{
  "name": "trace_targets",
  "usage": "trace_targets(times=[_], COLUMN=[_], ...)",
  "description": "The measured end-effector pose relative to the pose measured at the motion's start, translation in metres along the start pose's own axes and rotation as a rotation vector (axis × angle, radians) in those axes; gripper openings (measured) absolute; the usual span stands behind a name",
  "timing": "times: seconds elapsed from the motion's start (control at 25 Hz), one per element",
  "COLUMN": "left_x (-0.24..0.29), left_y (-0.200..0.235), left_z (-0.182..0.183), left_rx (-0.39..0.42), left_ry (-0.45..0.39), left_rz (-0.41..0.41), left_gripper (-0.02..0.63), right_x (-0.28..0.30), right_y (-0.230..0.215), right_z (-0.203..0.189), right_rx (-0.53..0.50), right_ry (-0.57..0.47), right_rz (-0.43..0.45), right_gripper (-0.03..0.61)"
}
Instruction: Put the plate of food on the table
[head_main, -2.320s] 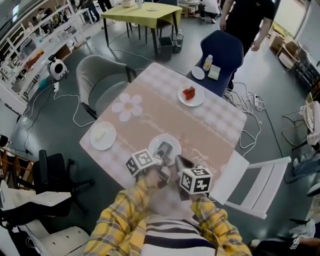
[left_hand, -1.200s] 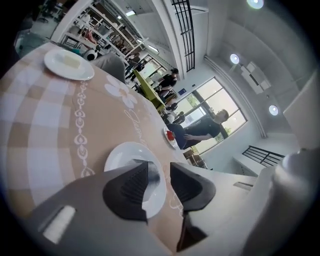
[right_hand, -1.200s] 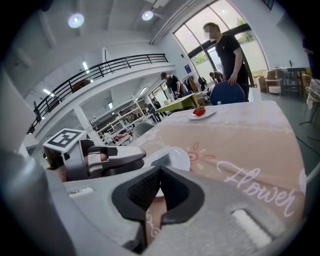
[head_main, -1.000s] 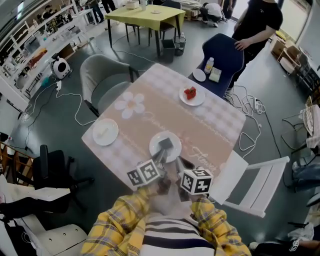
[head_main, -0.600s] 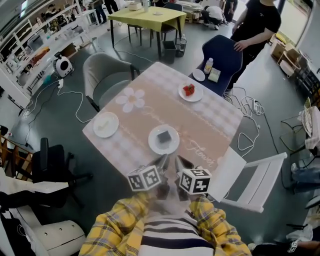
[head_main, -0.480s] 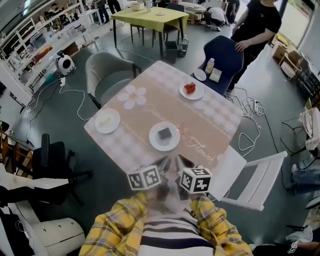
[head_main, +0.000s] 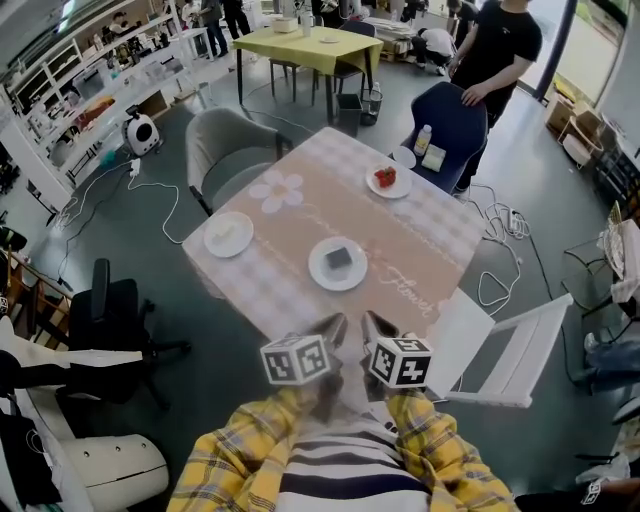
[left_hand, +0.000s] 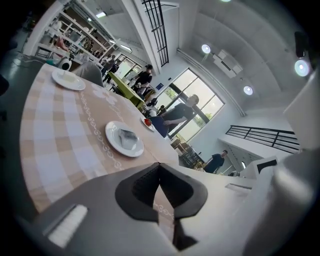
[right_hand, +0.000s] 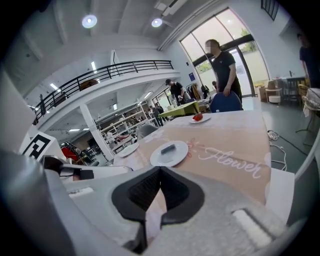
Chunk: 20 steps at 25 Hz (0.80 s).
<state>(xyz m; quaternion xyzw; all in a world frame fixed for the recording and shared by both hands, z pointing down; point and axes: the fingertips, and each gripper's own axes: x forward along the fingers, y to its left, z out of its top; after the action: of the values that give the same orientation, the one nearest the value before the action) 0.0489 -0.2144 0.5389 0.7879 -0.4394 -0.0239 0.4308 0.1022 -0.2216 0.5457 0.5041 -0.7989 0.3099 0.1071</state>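
Observation:
A white plate (head_main: 338, 263) with a dark grey piece of food sits on the beige patterned table (head_main: 300, 215), near its front edge. It also shows in the left gripper view, plate (left_hand: 124, 139), and in the right gripper view, plate (right_hand: 169, 152). My left gripper (head_main: 337, 323) and right gripper (head_main: 366, 320) hover side by side just off the table's near edge, apart from the plate. Both are shut with nothing between the jaws, seen as left gripper (left_hand: 159, 165) and right gripper (right_hand: 160, 170).
A plate with pale food (head_main: 228, 234) lies at the table's left, a plate with red food (head_main: 388, 180) at the far side. A grey chair (head_main: 225, 150), a blue chair (head_main: 448, 120) with a person (head_main: 495, 45) behind it, and a white chair (head_main: 505, 345) ring the table.
Both grippers have drawn back from the plate's near rim toward me, past the table edge. The plate stays on the table. The head view has pulled back.

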Motion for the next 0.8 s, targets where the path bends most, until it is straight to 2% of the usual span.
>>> trace_targets(times=[0.2,0.44,0.8], left_x=[-0.026,-0.068,-0.099], left_y=[0.008,0.022,0.013], left_z=[-0.004,-0.016,-0.042], left_rx=[0.002,0.019,0.046], left_ry=[-0.005,0.004,0.050], left_rz=[-0.005,0.011,-0.037], left_gripper=[-0.003,-0.003,-0.003], right_x=[-0.011,-0.030,-0.055], right_y=[0.007,0.034,0.065], right_z=[-0.015,-0.034,-0.064], right_rx=[0.013,0.031,0.054], right_ry=[0.005,-0.008,-0.021], right_rz=[-0.023,-0.036,-0.044], right_gripper=[-0.005,-0.005,-0.005])
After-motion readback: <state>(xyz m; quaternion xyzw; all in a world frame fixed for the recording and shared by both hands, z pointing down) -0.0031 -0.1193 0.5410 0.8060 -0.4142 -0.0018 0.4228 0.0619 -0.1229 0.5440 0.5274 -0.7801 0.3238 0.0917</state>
